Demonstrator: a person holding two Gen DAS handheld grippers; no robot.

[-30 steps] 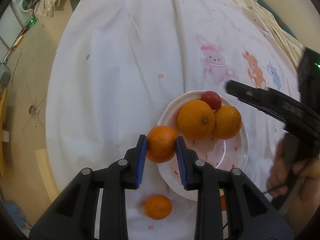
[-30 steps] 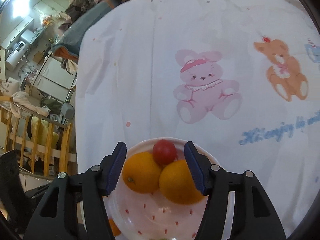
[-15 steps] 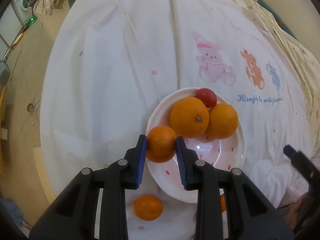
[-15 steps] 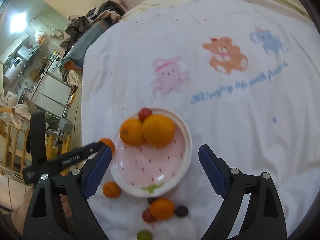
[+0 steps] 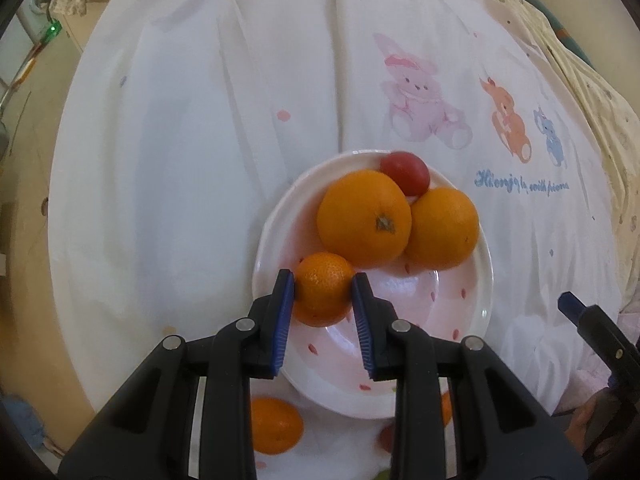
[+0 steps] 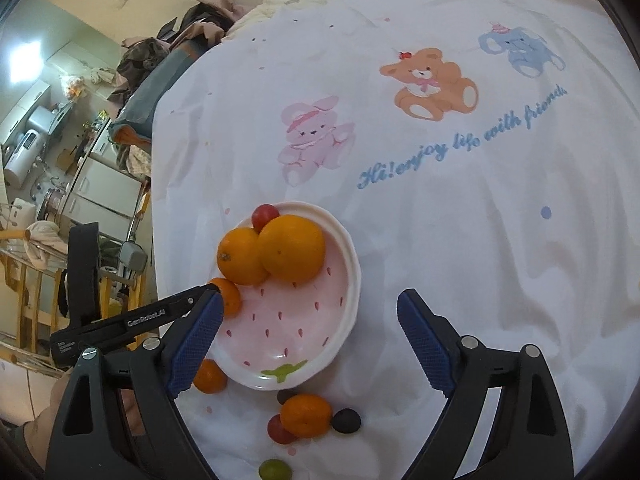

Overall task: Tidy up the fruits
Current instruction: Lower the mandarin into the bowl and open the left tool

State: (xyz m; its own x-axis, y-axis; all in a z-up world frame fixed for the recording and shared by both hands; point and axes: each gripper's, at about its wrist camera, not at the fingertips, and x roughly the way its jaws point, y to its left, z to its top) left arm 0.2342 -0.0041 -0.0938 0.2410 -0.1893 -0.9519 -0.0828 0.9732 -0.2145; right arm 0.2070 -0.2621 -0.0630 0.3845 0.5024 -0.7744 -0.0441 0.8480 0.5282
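A pink strawberry-pattern plate [image 5: 476,304] [image 6: 348,300] lies on the white sheet. It holds two big oranges [image 5: 364,222] [image 6: 292,248] and a red cherry tomato [image 5: 406,167] [image 6: 265,215]. My left gripper [image 5: 323,308] is shut on a small mandarin [image 5: 323,288] [image 6: 229,295], held over the plate's near-left part. My right gripper [image 6: 308,344] is open and empty above the plate's near side. Loose on the sheet: a mandarin [image 5: 274,424] [image 6: 210,376], another mandarin [image 6: 306,415], a red tomato [image 6: 278,430], a dark grape [image 6: 346,420], a green grape [image 6: 274,470].
The white sheet with printed animals [image 6: 432,84] covers a rounded surface; its left edge [image 5: 60,200] drops to the floor. Furniture and clutter [image 6: 60,168] stand beyond that edge.
My left gripper has carried the mandarin from beside the plate's rim to over the plate. My right gripper has pulled back from the plate and opened wide.
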